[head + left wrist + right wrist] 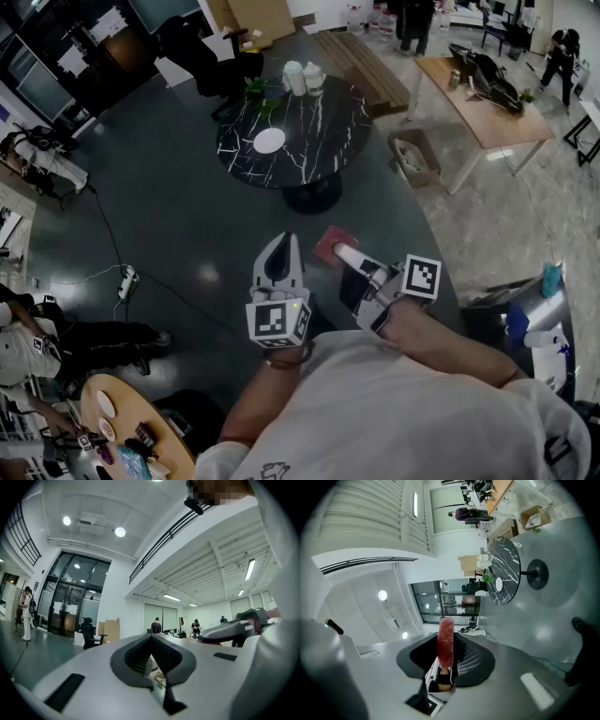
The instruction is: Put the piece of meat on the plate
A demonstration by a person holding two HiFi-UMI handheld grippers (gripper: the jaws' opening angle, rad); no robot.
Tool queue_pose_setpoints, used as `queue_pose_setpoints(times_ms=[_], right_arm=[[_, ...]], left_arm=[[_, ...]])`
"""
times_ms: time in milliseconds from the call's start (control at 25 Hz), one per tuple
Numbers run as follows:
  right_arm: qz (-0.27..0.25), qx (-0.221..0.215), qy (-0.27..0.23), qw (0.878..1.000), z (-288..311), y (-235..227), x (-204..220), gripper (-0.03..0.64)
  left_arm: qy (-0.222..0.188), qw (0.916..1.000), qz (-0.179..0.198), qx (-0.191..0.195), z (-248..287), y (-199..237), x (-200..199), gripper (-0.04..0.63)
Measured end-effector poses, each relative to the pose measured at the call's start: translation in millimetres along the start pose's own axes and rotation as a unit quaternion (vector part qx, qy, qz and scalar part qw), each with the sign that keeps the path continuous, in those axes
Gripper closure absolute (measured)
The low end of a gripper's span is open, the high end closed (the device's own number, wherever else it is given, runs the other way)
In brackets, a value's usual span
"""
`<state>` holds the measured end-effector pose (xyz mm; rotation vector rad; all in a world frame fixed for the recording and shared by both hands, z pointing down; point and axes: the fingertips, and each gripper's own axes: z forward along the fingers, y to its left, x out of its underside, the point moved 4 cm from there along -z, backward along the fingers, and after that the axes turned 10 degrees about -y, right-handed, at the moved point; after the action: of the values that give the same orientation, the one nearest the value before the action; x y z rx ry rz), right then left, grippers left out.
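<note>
A flat red piece of meat (329, 243) is held in the air over the dark floor, with my right gripper (341, 253) shut on it. In the right gripper view the meat (446, 638) stands on edge between the two dark pads of the right gripper (448, 649). My left gripper (282, 246) hangs just to the left of it, shut and holding nothing; in the left gripper view its tips (151, 638) meet. The white plate (269, 141) lies on a round black marble table (319, 127) some way ahead, also seen as a plate (499, 584) in the right gripper view.
White jars (302, 77) and a small plant (259, 89) stand at the marble table's far edge. A wooden table (487, 117) with a black bag (483, 70) is at the right, a cardboard box (412, 155) beside it. A power strip (127, 278) lies on the floor at the left.
</note>
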<state>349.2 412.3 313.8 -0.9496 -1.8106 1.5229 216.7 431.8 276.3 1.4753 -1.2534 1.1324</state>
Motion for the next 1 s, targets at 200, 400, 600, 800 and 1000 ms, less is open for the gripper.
queue_pose_setpoints(times_ms=[200, 400, 600, 800, 1000], right_arm=[[0.001, 0.001, 0.003, 1.000, 4, -5, -4, 0.525], [0.002, 0.007, 0.004, 1.000, 12, -8, -5, 0.525], [-0.001, 0.009, 0.005, 1.000, 23, -11, -7, 0.525], [-0.004, 0.012, 0.009, 1.000, 40, -18, -8, 0.525], [-0.007, 0.020, 0.014, 1.000, 62, -27, -9, 0.525]], left_arm=[[0.002, 1.0000, -0.002, -0.004, 4, 4, 5, 0.589], [0.008, 0.9999, -0.004, -0.005, 7, 12, 10, 0.589], [0.010, 0.9999, -0.009, -0.007, 12, 22, 12, 0.589], [0.011, 0.9998, -0.015, -0.011, 20, 38, 18, 0.589], [0.012, 0.9996, -0.020, -0.014, 33, 59, 25, 0.589]])
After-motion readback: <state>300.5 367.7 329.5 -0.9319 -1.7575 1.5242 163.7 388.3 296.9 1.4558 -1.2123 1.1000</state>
